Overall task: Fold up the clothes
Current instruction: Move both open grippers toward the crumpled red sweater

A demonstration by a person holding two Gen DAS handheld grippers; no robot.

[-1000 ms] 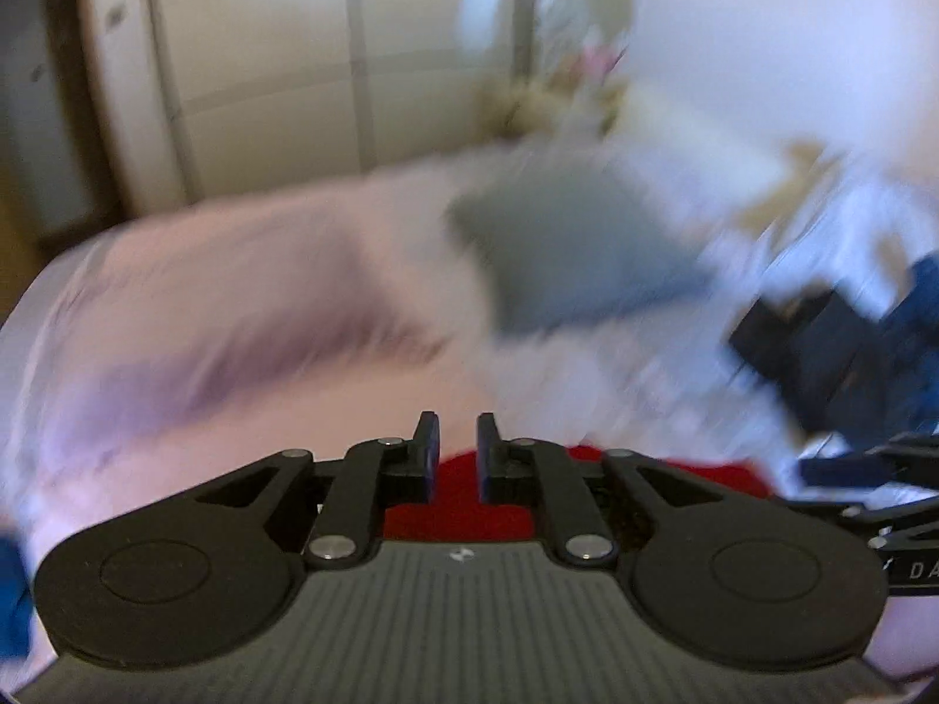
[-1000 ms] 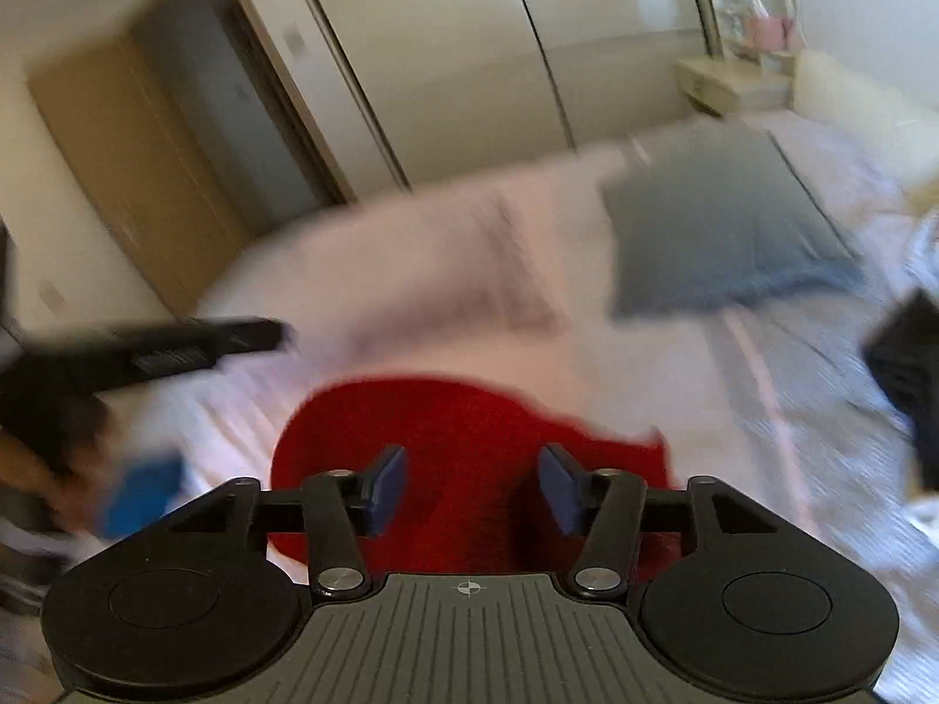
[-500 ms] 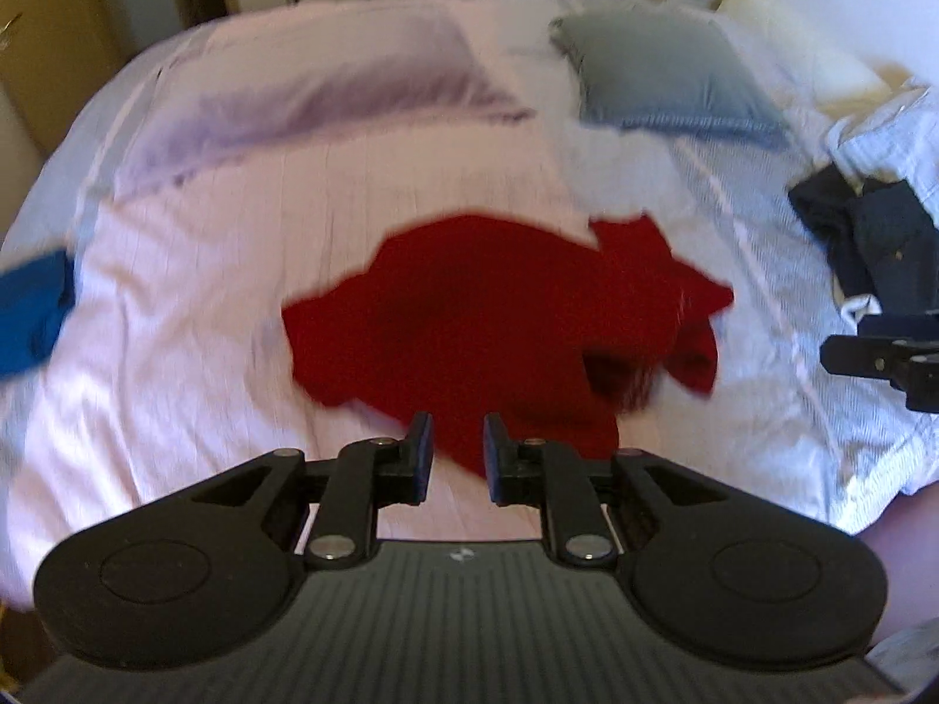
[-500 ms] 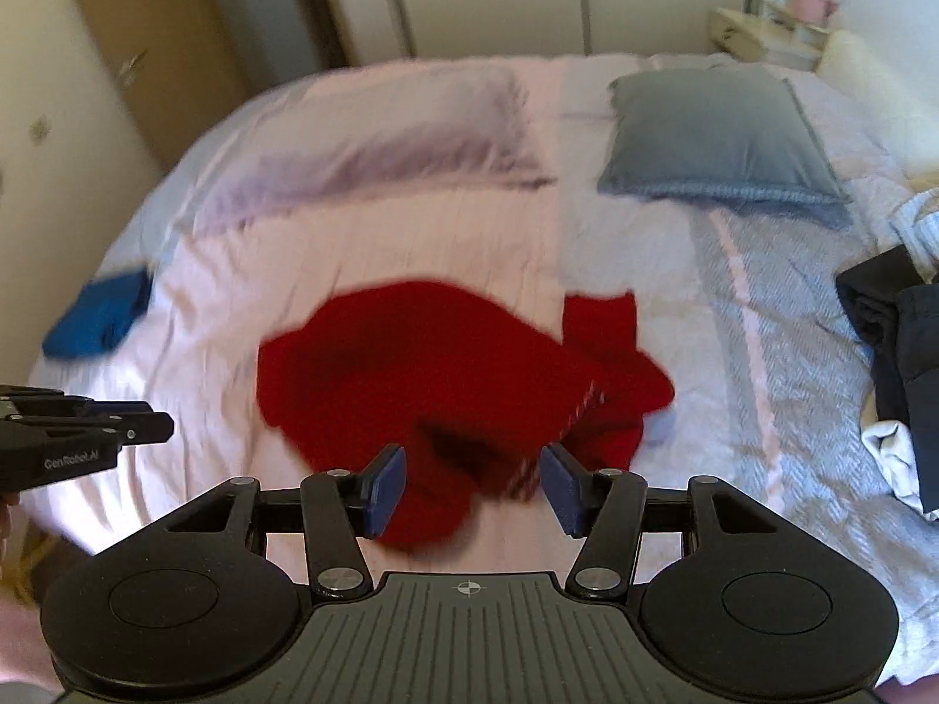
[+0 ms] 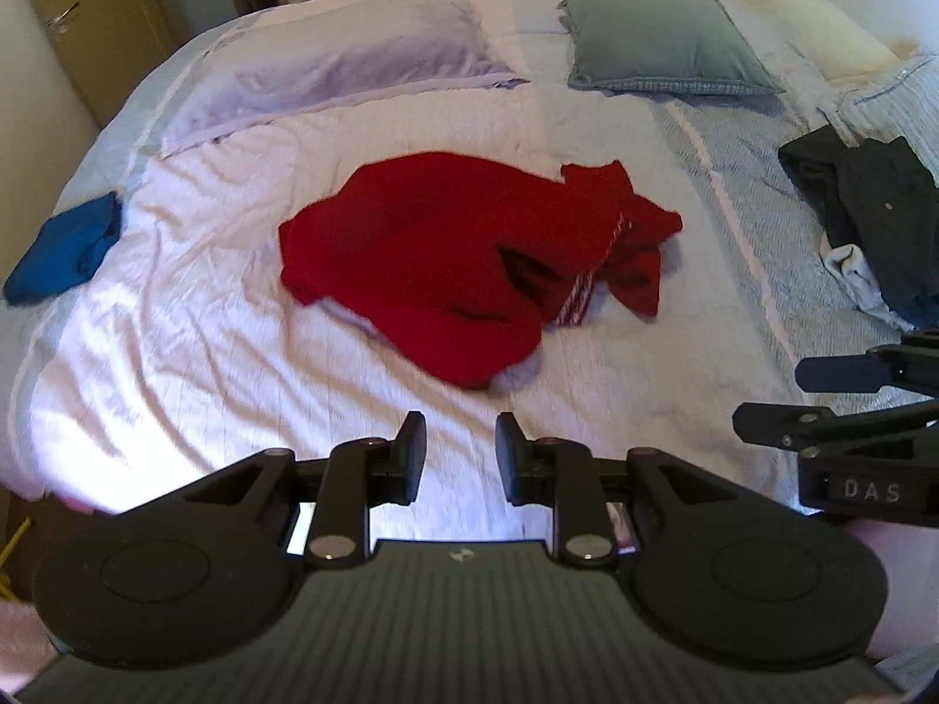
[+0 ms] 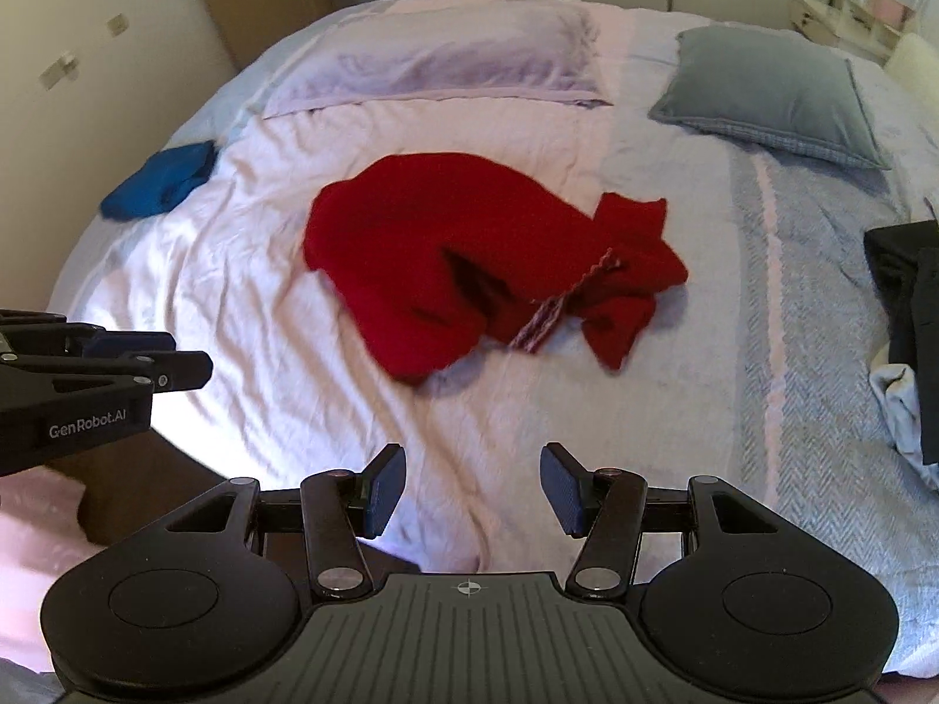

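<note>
A crumpled red sweater (image 5: 469,270) (image 6: 481,270) lies in a heap in the middle of the bed, with a striped hem edge showing on its right side. My left gripper (image 5: 460,452) hovers over the bed's near edge, short of the sweater; its jaws are opening and nothing is between them. My right gripper (image 6: 472,487) stands open and empty, also short of the sweater. Each gripper shows at the side of the other's view: the right gripper (image 5: 845,399) and the left gripper (image 6: 105,364).
A pale, wrinkled bedspread (image 5: 205,322) covers the bed. A blue garment (image 5: 64,246) lies at its left edge, and a dark clothes pile (image 5: 868,223) at the right. A lilac pillow (image 5: 352,64) and a grey cushion (image 5: 663,41) sit at the head. Wardrobe doors stand behind.
Both grippers have drawn back from the sweater toward the bed's near edge, leaving it lying in a heap. The left jaws have widened.
</note>
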